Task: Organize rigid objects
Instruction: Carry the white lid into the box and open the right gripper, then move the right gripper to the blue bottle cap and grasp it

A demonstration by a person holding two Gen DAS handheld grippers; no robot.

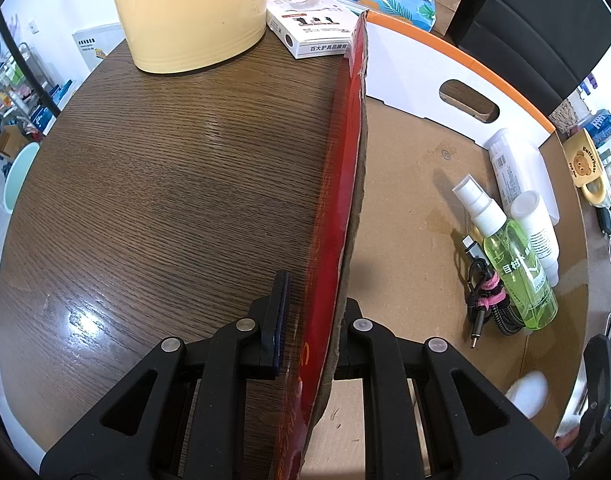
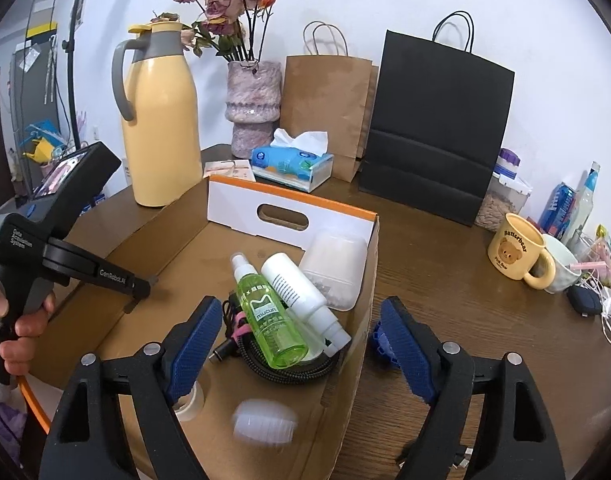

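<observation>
In the left wrist view, the left gripper (image 1: 305,312) is straddling the red-faced side wall of the cardboard box (image 1: 347,184), one pad on the outer side and the other hidden behind the wall; the jaws are closing on that wall edge. Only this view is showing the wall edge-on, with dark wood counter (image 1: 165,184) to its left and the box floor to its right. Inside, a green spray bottle (image 1: 517,264), a white bottle (image 1: 535,236) and a coiled cable (image 1: 493,308) are lying together near the far corner.

In the right wrist view, the right gripper (image 2: 301,344) is hovering above the box's near end, tilted downward, jaws spread wide and holding nothing. This view alone is showing the left device from outside, gripped in a hand (image 2: 21,328) at the box's left wall. A blurred white cap-like object (image 2: 265,422) is sitting low inside the box, and a tape roll (image 2: 191,400) beside the left finger.

Behind the box, a yellow thermos jug (image 2: 161,120), a tissue pack (image 2: 291,164), paper bags (image 2: 437,136) and a bear mug (image 2: 517,250) are standing on the counter against a white wall.
</observation>
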